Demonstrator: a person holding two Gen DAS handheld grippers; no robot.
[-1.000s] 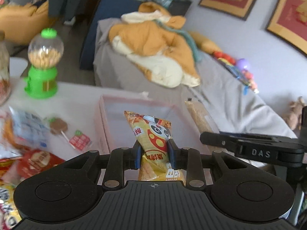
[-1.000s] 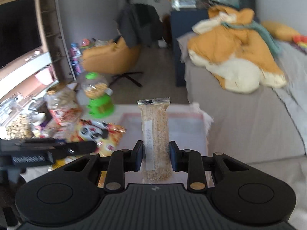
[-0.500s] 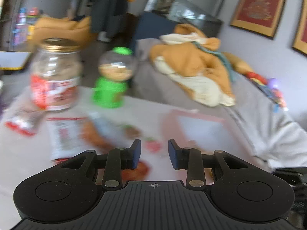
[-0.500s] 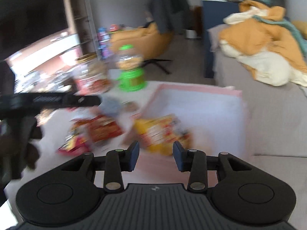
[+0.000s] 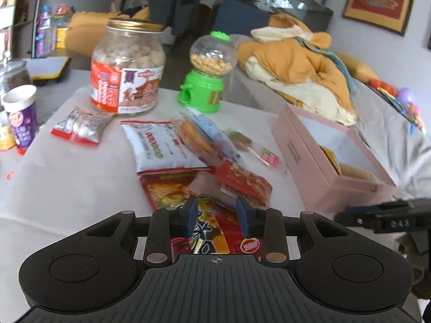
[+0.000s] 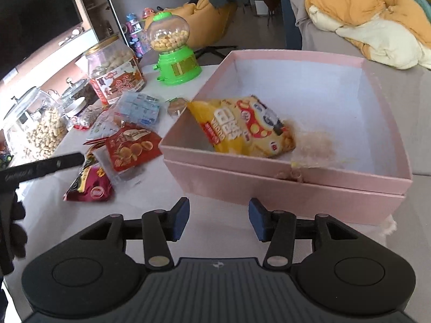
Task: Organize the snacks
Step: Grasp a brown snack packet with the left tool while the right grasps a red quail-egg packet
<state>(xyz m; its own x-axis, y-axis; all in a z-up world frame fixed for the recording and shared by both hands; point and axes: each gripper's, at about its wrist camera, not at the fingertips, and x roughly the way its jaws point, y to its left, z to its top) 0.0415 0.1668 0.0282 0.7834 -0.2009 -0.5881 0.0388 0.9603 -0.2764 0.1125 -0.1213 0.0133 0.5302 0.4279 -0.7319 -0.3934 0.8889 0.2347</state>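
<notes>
Snack packets [image 5: 164, 145] litter a white table [image 5: 67, 188] beside a grey bed [image 6: 336, 43]

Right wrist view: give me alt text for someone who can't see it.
The open right tool hovers empty before a pink box holding a yellow snack bag and a clear-wrapped cereal bar. More snack packets, jars and a green candy dispenser sit left.

Grey sofa [image 5: 382, 123] with orange blanket [image 5: 299, 62], framed red picture [image 5: 381, 0] on pale wall, orange beanbag [image 6: 204, 24]
</notes>
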